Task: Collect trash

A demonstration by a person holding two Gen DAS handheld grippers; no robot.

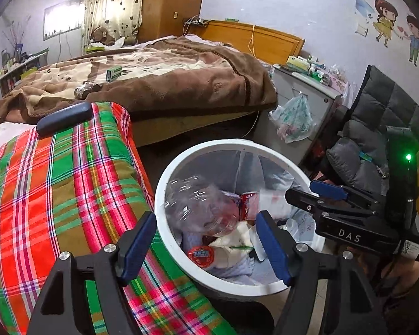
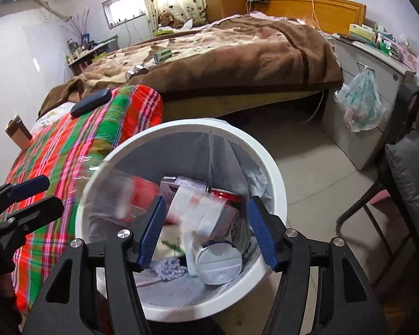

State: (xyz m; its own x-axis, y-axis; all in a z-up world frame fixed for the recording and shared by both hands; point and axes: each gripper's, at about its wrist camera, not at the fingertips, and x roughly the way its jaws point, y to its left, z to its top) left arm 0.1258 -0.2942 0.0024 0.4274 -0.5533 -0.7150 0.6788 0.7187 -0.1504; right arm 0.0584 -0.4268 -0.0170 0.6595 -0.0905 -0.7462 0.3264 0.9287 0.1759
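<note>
While both grippers hung over the bin, the following was noted.

Surroundings: plaid quilt (image 1: 56, 189) in red and green lay at 9 o'clock of the white bin (image 1: 164, 195), its edge touching the rim; a dark glasses case (image 1: 65, 117) rested on its far end.
Bed: brown blanket (image 1: 181, 78) at 12 o'clock, with a small green box (image 1: 114, 73) and a crumpled shiny wrapper (image 1: 87, 89) lying on it.
Cabinet: grey cabinet (image 2: 360, 89) at 2 o'clock, a plastic bag (image 2: 361, 103) hanging from its front, boxes stacked on top.
Chair: dark chair with grey padded jacket (image 1: 377, 139) at 3 o'clock, close to the bin.
Obstruction: nothing lay over the bin mouth; in the left view the right gripper (image 1: 307, 192) reached over the rim at 3 o'clock.
Bin contents: clear plastic bottle (image 1: 198, 203), blurred; red can (image 1: 248, 203); round red lid (image 1: 201, 255); white tissues (image 1: 231, 248); a clear jar with dark lid (image 2: 220, 262); a blurred pale packet (image 2: 198, 209).
Left gripper (image 1: 206, 251): jaws apart, nothing pressed between the pads, bin contents below.
Right gripper (image 2: 206, 231): jaws apart, pads clear of the packet seen between them.
Task item: trash lay inside the bin; wrapper and box were on the bed.
</note>
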